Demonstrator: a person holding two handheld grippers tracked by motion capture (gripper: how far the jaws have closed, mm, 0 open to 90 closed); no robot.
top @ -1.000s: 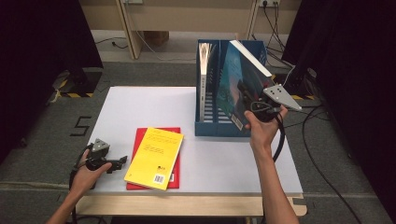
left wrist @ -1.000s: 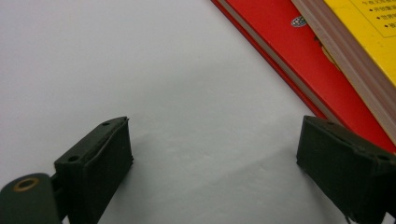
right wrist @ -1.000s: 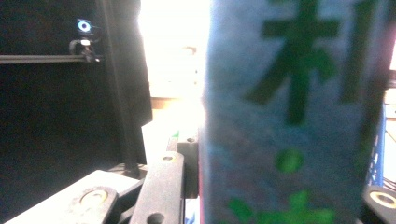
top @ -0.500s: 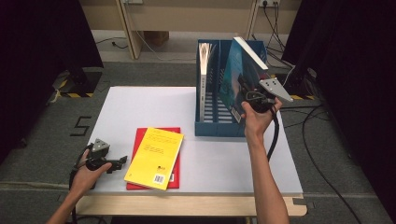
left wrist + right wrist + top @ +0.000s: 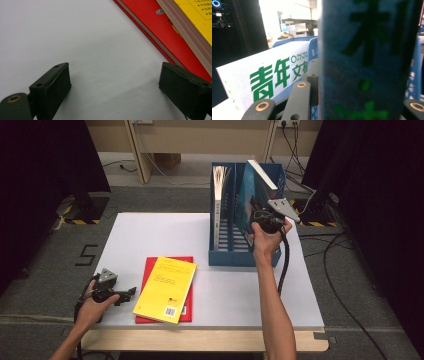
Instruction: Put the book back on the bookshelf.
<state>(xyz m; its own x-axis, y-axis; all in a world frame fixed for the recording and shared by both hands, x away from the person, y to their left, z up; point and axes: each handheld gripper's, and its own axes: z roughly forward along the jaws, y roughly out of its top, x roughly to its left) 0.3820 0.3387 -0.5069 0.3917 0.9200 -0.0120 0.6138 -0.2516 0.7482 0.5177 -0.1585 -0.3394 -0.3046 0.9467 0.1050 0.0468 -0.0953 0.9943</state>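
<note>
My right gripper [image 5: 261,216] is shut on a blue book [image 5: 248,195], which it holds tilted over the right slot of the blue file rack [image 5: 227,256]. In the right gripper view the blue book's spine [image 5: 367,62] stands between the jaws. A white book [image 5: 218,195] stands in the rack's left slot, with green print on its cover [image 5: 269,75]. My left gripper [image 5: 131,293] rests open on the white table, beside a yellow book [image 5: 166,289] that lies on a red book [image 5: 151,270]. Between its pads [image 5: 53,85] there is bare table, and the red book [image 5: 160,27] lies just past them.
The white table [image 5: 150,235] has free room at its left and back left. The rack stands at the back right. Cables and stands lie on the grey floor beyond the table, and a cable hangs from the right gripper.
My right hand has carried the blue book leftward and a little lower, further over the rack's slot. The left hand has kept still.
</note>
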